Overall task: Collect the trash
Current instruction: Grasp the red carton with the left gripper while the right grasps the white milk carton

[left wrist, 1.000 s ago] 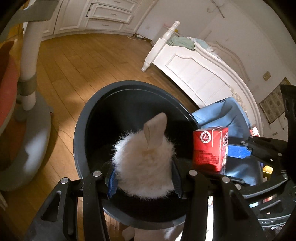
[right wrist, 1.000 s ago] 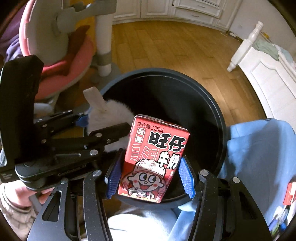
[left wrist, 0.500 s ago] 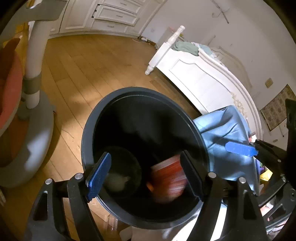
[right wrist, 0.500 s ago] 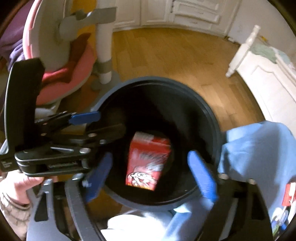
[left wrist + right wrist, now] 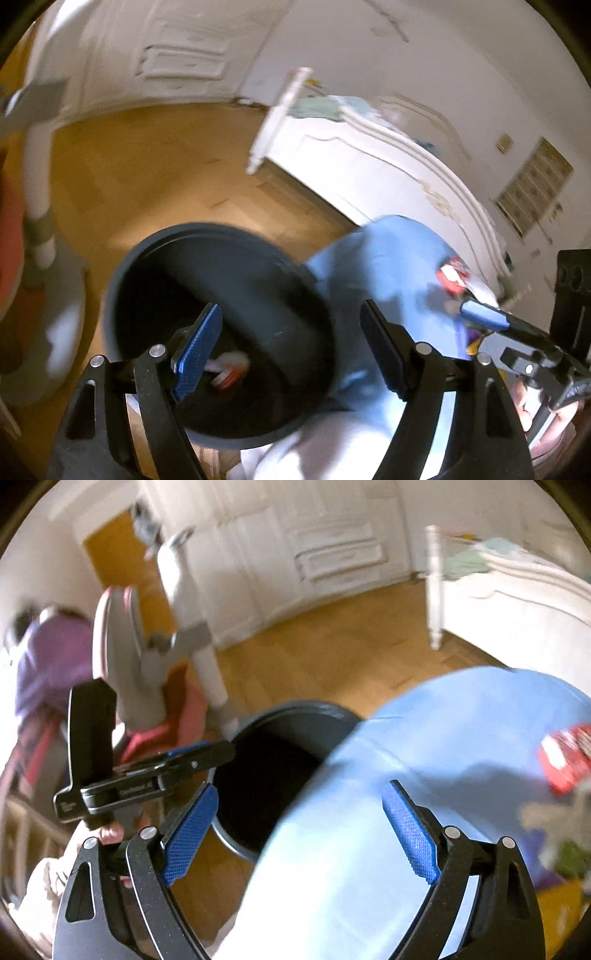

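A dark round trash bin (image 5: 221, 266) stands on the wood floor; its rim also shows in the right wrist view (image 5: 295, 710). At its bottom lie a white fluffy item and the red milk carton (image 5: 227, 371), blurred. My left gripper (image 5: 291, 347) is open and empty above the bin's right rim. My right gripper (image 5: 299, 834) is open and empty over a blue cloth (image 5: 424, 760), to the right of the bin. A red and white packet (image 5: 565, 757) lies on the cloth at the far right; it also shows in the left wrist view (image 5: 452, 275).
A white bed frame (image 5: 369, 162) stands behind the blue cloth (image 5: 388, 266). A pink and grey chair (image 5: 122, 646) with a white post stands left of the bin. White cabinets (image 5: 332, 550) line the far wall. Both views are motion-blurred.
Both grippers opened and dropped the fluffy item and the red carton into the bin. Both have since lifted and swung right, toward the blue cloth.
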Demonstrator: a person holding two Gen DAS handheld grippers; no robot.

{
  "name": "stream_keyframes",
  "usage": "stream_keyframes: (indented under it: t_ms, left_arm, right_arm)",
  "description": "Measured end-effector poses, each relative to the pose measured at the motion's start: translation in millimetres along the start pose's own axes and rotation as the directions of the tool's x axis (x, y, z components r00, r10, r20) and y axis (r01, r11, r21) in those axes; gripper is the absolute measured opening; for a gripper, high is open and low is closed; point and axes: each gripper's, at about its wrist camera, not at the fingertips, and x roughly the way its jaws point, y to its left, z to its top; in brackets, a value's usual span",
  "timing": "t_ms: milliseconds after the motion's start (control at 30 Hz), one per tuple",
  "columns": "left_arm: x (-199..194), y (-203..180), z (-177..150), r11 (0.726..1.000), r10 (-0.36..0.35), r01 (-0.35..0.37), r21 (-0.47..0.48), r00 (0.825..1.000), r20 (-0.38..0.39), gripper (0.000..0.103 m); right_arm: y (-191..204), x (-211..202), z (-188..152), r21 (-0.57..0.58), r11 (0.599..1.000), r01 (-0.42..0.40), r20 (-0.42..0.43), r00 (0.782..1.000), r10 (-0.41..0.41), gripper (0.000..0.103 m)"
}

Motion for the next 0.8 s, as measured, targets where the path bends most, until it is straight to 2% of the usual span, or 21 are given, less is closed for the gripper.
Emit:
stream_keyframes:
  t_ms: [100, 200, 400, 467, 633, 767, 800]
  left_arm:
    - [7, -40, 8, 0.996, -0.031, 0.032, 0.085, 0.999, -0.009, 0.077]
    - [22, -89, 14, 0.979, -0.067, 0.072, 0.191, 0.997, -0.035, 0.077]
    - [61, -160, 14, 0.935, -0.102, 0.131, 0.330, 0.989, -0.105, 0.077]
    - [74, -186, 15, 0.908, -0.112, 0.154, 0.391, 0.985, -0.129, 0.077]
    - [117, -238, 23, 0.821, -0.067, 0.143, 0.553, 0.986, -0.155, 0.077]
    - [145, -269, 22, 0.763, -0.023, 0.129, 0.634, 0.985, -0.173, 0.077]
    - [154, -276, 22, 0.750, -0.008, 0.122, 0.650, 0.985, -0.175, 0.077]
  right_arm:
    - [-35, -40, -15, 0.059, 0.998, 0.023, 0.066, 0.997, -0.027, 0.089]
    - [-71, -82, -34, 0.105, 0.992, 0.074, 0.125, 0.988, -0.087, 0.089]
    - [-134, -155, -71, 0.171, 0.961, 0.217, 0.190, 0.950, -0.248, 0.089]
    - [-153, -172, -82, 0.182, 0.945, 0.270, 0.198, 0.932, -0.304, 0.089]
    - [-177, -187, -100, 0.144, 0.926, 0.349, 0.181, 0.911, -0.372, 0.089]
    - [-181, -183, -102, 0.053, 0.944, 0.324, 0.141, 0.934, -0.328, 0.089]
    - [-171, -173, -93, 0.038, 0.948, 0.315, 0.130, 0.939, -0.317, 0.089]
